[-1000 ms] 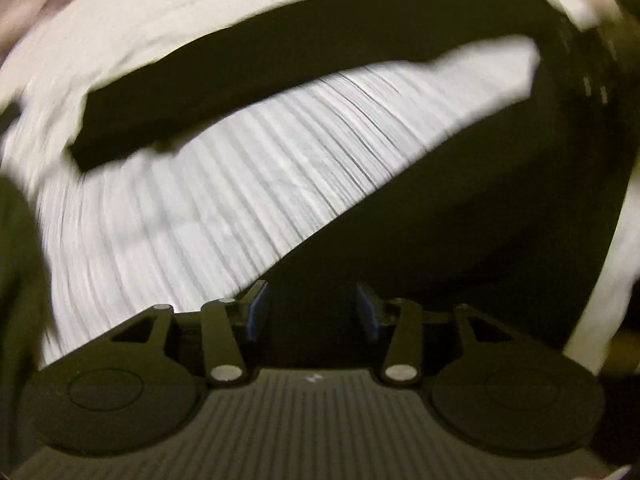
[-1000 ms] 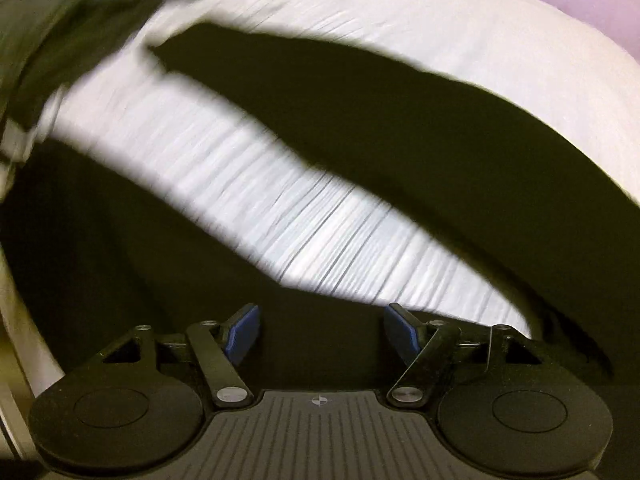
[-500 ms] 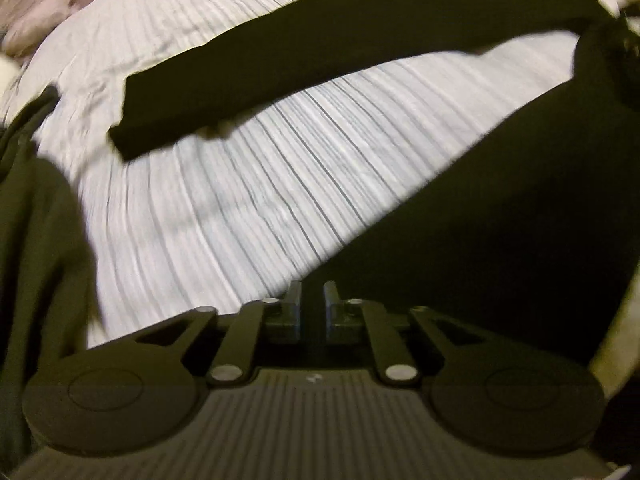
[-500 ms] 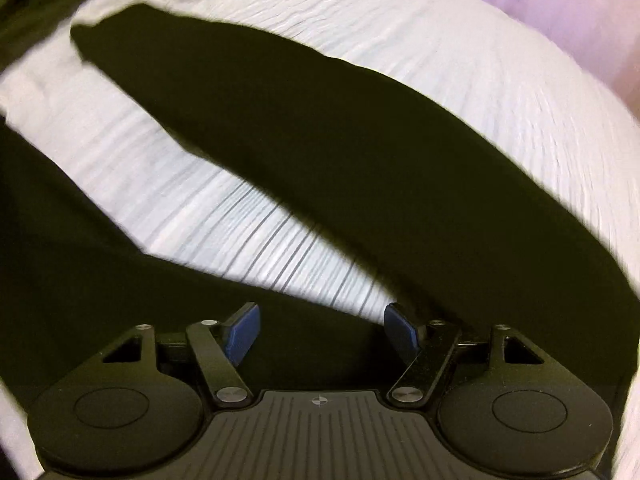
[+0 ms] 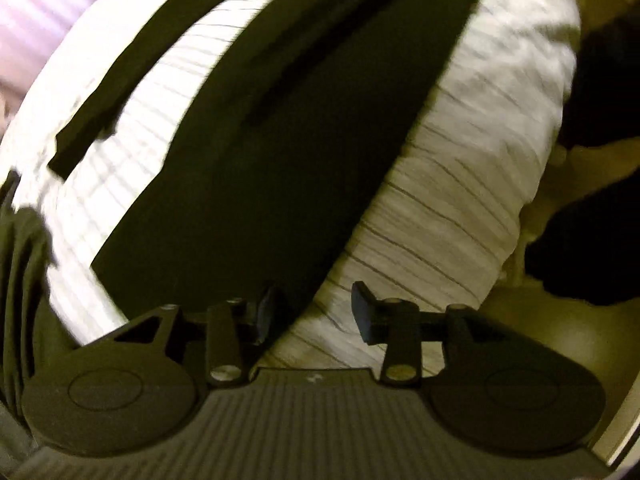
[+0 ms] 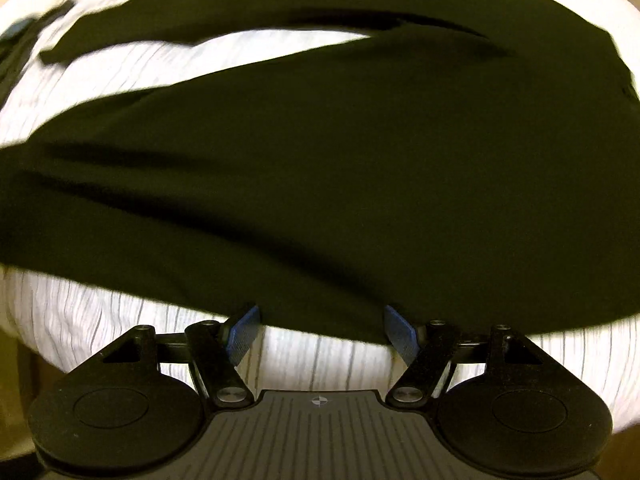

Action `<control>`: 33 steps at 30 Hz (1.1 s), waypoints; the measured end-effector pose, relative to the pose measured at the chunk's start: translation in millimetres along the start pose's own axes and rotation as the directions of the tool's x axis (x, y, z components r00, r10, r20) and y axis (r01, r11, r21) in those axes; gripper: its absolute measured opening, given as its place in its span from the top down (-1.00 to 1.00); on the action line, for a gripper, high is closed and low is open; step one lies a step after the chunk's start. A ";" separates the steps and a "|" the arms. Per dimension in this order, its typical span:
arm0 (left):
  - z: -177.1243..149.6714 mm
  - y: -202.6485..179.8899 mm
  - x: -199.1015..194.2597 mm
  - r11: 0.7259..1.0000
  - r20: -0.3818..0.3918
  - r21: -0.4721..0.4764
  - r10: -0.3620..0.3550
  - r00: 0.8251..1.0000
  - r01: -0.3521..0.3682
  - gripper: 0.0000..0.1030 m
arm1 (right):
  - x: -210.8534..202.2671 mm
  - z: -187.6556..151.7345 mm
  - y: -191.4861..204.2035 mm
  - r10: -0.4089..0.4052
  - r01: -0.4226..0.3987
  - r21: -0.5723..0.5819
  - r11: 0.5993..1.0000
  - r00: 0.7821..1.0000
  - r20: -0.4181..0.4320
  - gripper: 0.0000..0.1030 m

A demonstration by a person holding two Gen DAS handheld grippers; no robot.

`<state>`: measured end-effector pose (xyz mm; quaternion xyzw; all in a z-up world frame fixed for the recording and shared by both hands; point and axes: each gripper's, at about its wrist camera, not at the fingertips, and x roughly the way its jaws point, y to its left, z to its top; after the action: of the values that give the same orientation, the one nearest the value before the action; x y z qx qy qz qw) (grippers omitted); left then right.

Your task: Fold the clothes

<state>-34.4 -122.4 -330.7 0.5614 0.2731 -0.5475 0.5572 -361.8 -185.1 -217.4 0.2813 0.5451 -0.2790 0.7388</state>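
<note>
A black long-sleeved garment [image 5: 280, 168] lies spread flat on a white striped bed sheet [image 5: 460, 200], one sleeve [image 5: 120, 92] stretched toward the upper left. My left gripper [image 5: 314, 300] hovers at the garment's lower corner. Its jaws are opening, with only the cloth's edge and bare sheet below them and nothing pinched. In the right wrist view the same garment [image 6: 320, 160] fills the frame, its sleeve [image 6: 160, 36] at the top left. My right gripper [image 6: 320, 320] stands open just over the near hem, its blue pads [image 6: 244, 332] apart and holding nothing.
A dark green garment [image 5: 20, 280] lies bunched at the sheet's left edge. The bed's edge falls away at the right, with a dark shape [image 5: 600, 80] beyond it. A lilac cloth [image 5: 32, 12] shows at the far top left.
Both grippers slid sideways and rolled, and now stand at the garment's near hem by the bed's edge. The left jaws closed to nearly shut, then spread apart again. The right jaws stayed wide.
</note>
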 end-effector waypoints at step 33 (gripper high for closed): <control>58.9 -13.4 -11.3 0.999 -0.199 -0.020 0.034 0.979 -0.038 0.75 | -69.7 -52.4 -243.4 -0.224 -0.047 0.744 0.666 0.940 0.259 -0.40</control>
<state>-67.8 -170.4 -311.7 0.6116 0.3237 -0.4753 0.5435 -588.2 -307.1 -190.4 0.4787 0.2669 -0.5548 0.6260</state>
